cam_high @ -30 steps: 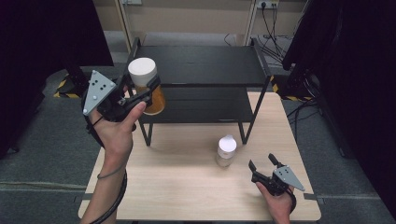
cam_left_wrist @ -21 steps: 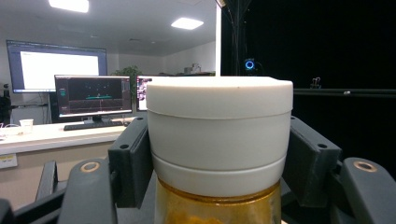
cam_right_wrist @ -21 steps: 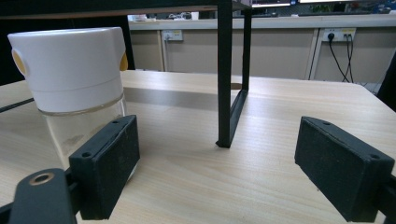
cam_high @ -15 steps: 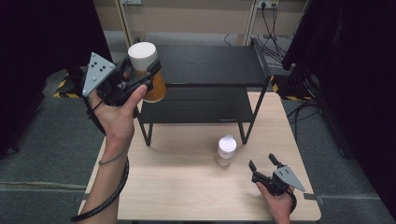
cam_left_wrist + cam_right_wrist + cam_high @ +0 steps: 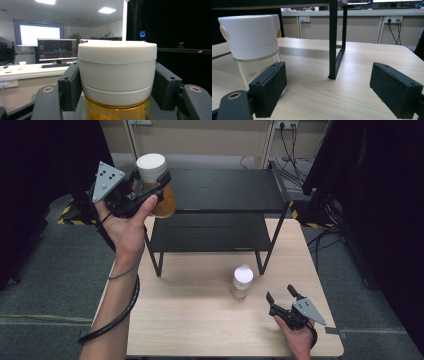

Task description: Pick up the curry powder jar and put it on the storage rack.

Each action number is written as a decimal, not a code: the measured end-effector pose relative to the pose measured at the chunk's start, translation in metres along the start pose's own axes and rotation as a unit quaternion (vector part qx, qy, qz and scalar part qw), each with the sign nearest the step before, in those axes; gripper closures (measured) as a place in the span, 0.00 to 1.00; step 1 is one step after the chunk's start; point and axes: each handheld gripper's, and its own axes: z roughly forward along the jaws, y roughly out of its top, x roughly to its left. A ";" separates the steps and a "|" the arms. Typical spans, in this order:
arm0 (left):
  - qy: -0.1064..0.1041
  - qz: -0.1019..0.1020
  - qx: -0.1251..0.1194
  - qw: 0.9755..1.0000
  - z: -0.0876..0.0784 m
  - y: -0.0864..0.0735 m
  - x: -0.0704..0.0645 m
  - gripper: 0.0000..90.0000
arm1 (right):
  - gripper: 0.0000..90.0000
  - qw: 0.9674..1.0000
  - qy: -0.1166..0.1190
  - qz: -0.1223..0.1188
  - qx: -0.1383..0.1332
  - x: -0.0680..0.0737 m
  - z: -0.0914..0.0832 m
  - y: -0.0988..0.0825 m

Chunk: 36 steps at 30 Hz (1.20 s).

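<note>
The left hand-held gripper [image 5: 150, 185] grasps the amber jar [image 5: 159, 195] at 11 o'clock, probably for the shelf [image 5: 225, 190]; the right hand-held gripper [image 5: 282, 297] rests released.

left gripper [image 5: 150, 187] raised, fingers [image 5: 68, 86] clamped | right gripper [image 5: 281, 296] low, fingers [image 5: 395, 88] apart

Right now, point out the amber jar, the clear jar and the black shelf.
amber jar [image 5: 164, 202]: high view, amber glass body below the left gripper's jaws.
clear jar [image 5: 243, 276]: high view, its white cap.
black shelf [image 5: 225, 190]: high view, bare top board.
</note>
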 end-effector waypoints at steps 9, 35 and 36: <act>0.018 0.008 0.005 1.000 0.017 -0.001 0.004 0.38 | 0.16 1.000 0.002 0.000 -0.001 -0.001 0.000 -0.001; 0.039 0.025 0.021 0.999 0.040 -0.010 0.014 0.38 | 0.16 1.000 0.002 0.001 -0.002 -0.001 0.000 -0.001; 0.038 0.023 0.022 0.999 0.040 -0.011 0.015 0.38 | 0.16 1.000 0.002 0.001 -0.002 -0.001 0.000 -0.001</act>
